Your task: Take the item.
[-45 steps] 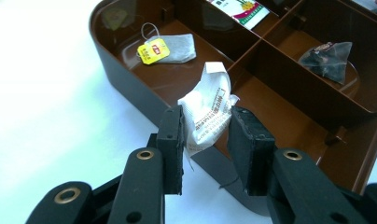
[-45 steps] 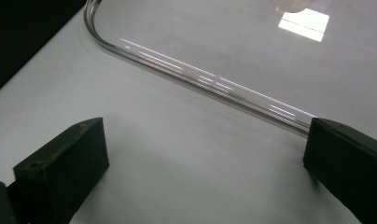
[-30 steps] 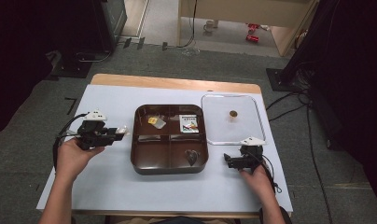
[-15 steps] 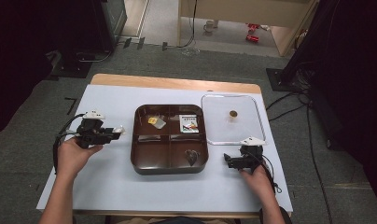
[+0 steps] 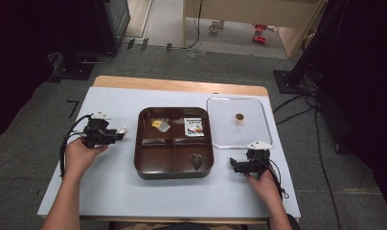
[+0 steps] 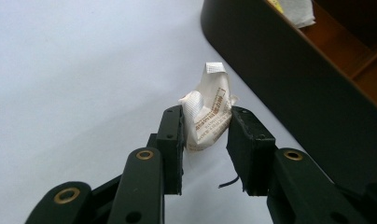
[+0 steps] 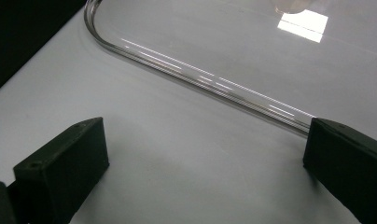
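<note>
The left tongs (image 6: pixel 206 135) are clamped on a crumpled white sachet (image 6: pixel 209 114) with brown print. The packet sits pinched between the two black pads, its lower part squeezed in the grip and its upper part sticking out past the tips, with a folded corner pointing away from the tongs. Just beyond the sachet, on the far side from the hand, runs the dark outer wall of the brown tray (image 6: pixel 289 88); packet and wall are near each other, but whether they touch cannot be told. Under the jaws lies the white table (image 6: pixel 60 70). In the high view the left tongs (image 5: pixel 119 134) point toward the tray's (image 5: pixel 139 143) left wall, with the sachet (image 5: pixel 121 131) as a small pale spot at their tips, just short of that wall.

The right tongs (image 7: pixel 205 158) stand wide apart with nothing between them, resting low on the table. Just ahead of their tips runs the rounded edge of the clear lid (image 7: pixel 191 70). In the high view the right tongs (image 5: pixel 235 166) lie just below the lid's (image 5: pixel 220 143) near edge, to the right of the tray.
</note>
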The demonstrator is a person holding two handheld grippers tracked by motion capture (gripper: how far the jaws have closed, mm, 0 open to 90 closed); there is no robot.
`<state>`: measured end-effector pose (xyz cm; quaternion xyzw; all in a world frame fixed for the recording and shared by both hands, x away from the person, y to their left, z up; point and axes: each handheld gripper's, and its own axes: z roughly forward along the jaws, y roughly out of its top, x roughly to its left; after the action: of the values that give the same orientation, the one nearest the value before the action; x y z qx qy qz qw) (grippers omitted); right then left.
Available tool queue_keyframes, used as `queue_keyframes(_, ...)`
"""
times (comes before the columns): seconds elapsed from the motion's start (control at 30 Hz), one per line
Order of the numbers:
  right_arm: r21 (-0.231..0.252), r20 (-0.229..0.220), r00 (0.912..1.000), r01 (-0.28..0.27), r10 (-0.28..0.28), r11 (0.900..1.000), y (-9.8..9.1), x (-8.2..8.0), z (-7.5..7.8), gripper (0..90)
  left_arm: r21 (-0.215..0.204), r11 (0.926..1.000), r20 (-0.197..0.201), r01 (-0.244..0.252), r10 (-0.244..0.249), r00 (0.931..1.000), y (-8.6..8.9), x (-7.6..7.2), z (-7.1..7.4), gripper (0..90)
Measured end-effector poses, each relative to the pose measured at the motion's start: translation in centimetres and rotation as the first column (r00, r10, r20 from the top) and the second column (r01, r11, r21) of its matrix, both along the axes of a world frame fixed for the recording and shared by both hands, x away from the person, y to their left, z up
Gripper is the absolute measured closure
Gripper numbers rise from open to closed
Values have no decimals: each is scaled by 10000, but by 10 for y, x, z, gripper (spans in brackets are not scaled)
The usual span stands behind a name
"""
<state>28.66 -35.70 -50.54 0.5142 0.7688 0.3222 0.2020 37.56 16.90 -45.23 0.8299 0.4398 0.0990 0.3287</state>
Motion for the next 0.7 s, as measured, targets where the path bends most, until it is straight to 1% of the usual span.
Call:
queue_keyframes(0.17, 10, 4, 10000, 5, -5, 10000, 0, 0, 0, 0, 74, 9999, -143, -81, 82, 9999, 1, 6, -6, 671)
queue_keyframes(0.27, 23, -13, 10000, 8, -8, 10000, 0, 0, 0, 0, 21, 10000, -305, -92, 93, 9995, 0, 8, -9, 671)
queue_keyframes(0.43, 11, 3, 10000, 6, -6, 10000, 0, 0, 0, 0, 198, 9998, -536, -71, 82, 9985, -1, 10, -14, 667)
queue_keyframes(0.53, 11, 2, 10000, 7, -7, 10000, 0, 0, 0, 0, 152, 9998, -555, -149, 157, 9983, -1, 10, -13, 658)
queue_keyframes(0.6, 9, 3, 10000, 5, -5, 10000, 0, 0, 0, 0, 80, 9998, -639, -197, 202, 9978, 0, 11, -13, 644)
queue_keyframes(0.7, 10, 5, 10000, 4, -4, 10000, 0, 0, 0, 0, 128, 9997, -605, -198, 206, 9980, -1, 10, -12, 620)
